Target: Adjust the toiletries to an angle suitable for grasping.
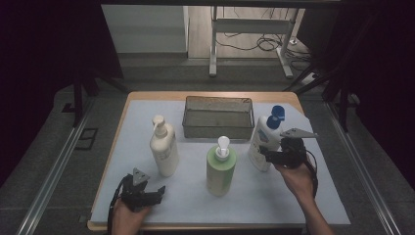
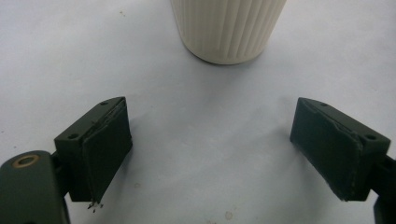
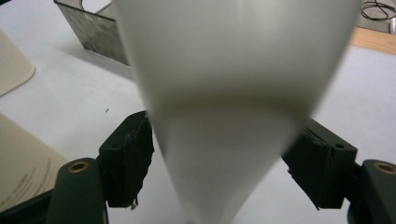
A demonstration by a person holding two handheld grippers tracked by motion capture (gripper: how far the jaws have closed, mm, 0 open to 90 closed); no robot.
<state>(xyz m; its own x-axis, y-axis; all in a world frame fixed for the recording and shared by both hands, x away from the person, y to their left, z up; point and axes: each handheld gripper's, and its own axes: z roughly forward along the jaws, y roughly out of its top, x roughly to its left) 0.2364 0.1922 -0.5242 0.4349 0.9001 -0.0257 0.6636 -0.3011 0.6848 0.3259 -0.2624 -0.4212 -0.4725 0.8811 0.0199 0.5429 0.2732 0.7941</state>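
The wire basket at the back of the table has nothing in it, and all three bottles stand upright on the table, so by my reading the packing has barely begun. The right gripper is at the white bottle with the blue cap, and in the right gripper view that bottle sits squarely between the jaws, which flank it on both sides; whether the pads truly press on it, I cannot tell. The basket lies just beyond and to the left of this gripper. The left gripper rests low with its jaws wide apart on nothing, the cream pump bottle straight ahead, near but untouched. The green bottle waits between the two grippers.
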